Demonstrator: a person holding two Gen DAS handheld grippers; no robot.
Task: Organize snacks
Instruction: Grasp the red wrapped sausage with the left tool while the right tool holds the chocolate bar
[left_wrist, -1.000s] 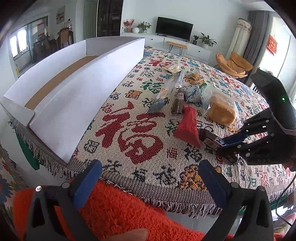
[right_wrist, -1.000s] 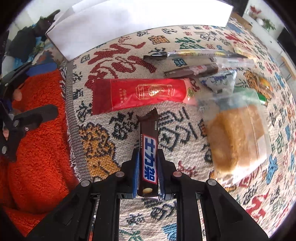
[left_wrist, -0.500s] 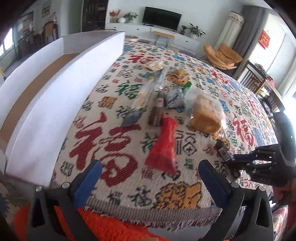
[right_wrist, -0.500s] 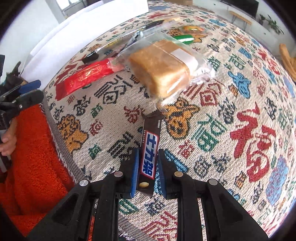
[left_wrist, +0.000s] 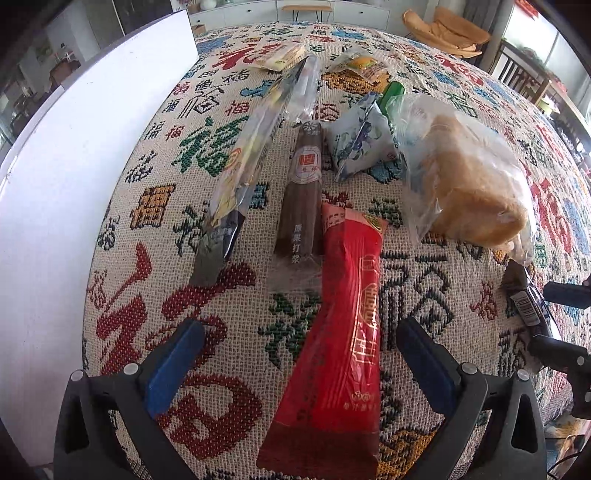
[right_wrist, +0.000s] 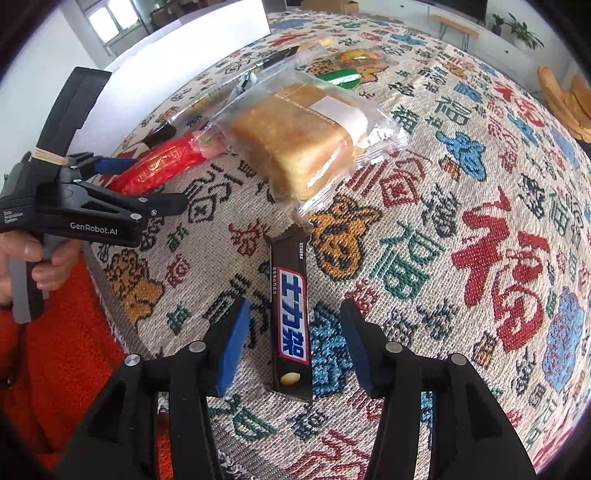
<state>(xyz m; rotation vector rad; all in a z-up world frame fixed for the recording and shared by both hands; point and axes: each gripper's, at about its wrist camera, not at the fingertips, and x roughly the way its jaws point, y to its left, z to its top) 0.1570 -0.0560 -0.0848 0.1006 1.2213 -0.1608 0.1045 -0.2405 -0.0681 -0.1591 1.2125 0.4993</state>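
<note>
The right claw (right_wrist: 293, 338) stands wide open with nothing in its grip. A dark chocolate bar (right_wrist: 290, 317) lies flat on the table (right_wrist: 480, 184) between its two blue pads (right_wrist: 232, 347), clear of both, its long side running away from the camera. Just beyond the bar's far end sits a bagged bread loaf (right_wrist: 299, 147), the edge of its clear wrapper close to the bar's tip. Left of the loaf lies a red packet (right_wrist: 162, 168), and past the loaf are a green packet (right_wrist: 341, 77) and an orange snack (right_wrist: 356, 57).

The left claw (left_wrist: 301, 363) is also wide open and holds nothing. The near part of the red packet (left_wrist: 341, 347) lies between its fingers (left_wrist: 175, 363), touching neither, and runs away from the camera. Past the packet's far end lies a brown stick (left_wrist: 303, 192), with a long clear packet (left_wrist: 255, 147) to its left. To the right of the brown stick is a blue-and-white pouch (left_wrist: 356, 142), then the loaf (left_wrist: 469, 181). At the right edge of this view the bar (left_wrist: 524, 299) shows between the right claw's black tips. Farther off lie a pale wrapped snack (left_wrist: 282, 57) and the orange one (left_wrist: 364, 68). A white box (left_wrist: 74, 184) stands along the table's left side.
</note>
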